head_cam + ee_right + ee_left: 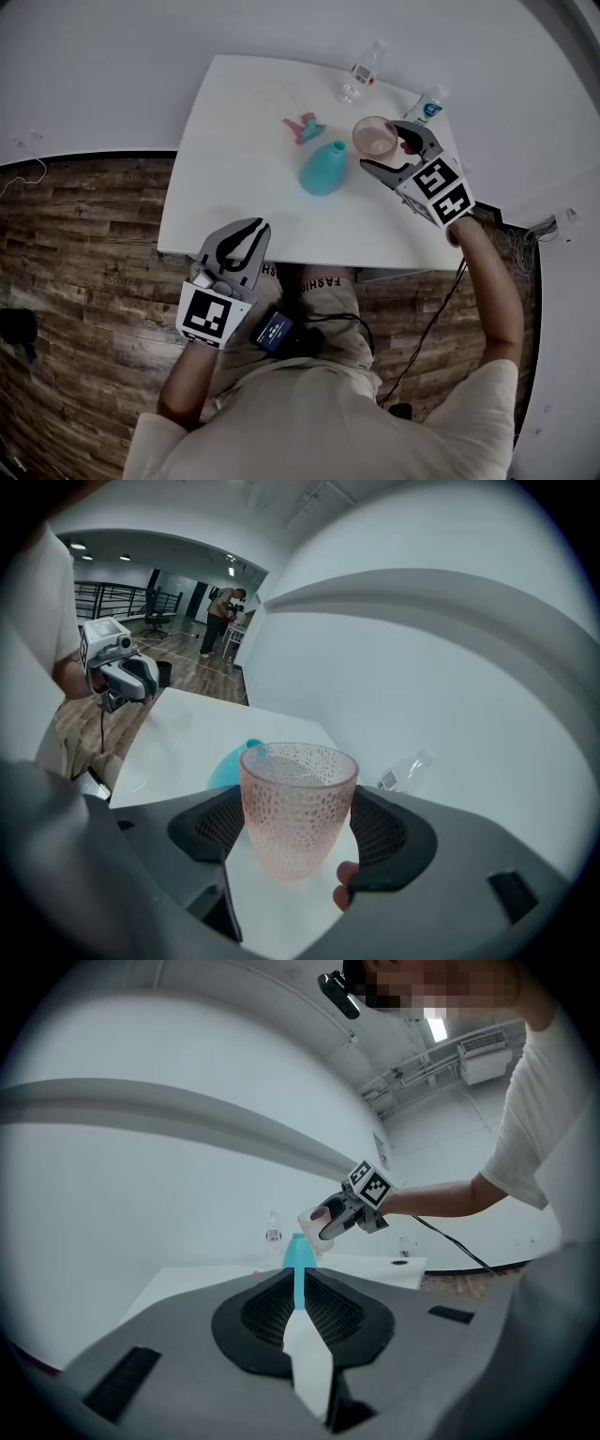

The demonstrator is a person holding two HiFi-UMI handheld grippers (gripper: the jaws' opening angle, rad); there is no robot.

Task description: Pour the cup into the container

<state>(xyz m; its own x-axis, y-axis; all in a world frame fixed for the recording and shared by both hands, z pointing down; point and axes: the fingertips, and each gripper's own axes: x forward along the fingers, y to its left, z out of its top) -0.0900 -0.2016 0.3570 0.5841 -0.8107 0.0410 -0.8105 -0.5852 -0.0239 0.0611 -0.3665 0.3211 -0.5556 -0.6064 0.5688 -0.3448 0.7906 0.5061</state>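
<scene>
Cup (298, 803) pink, gripped by right tool (379, 144) near teal container (323, 169); left tool (253, 231) seemingly closed; bottles' (361, 73) labels illegible.

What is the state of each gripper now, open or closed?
Left gripper: closed, holding nothing.
Right gripper: closed on the pink cup.

Left gripper (251, 230) and right gripper (384, 147): grey bodies, black jaw pads, black-and-white square-marker cubes. Person wears a pale beige short-sleeved shirt (328, 422). Black cable (427, 328) noted below the right forearm.
</scene>
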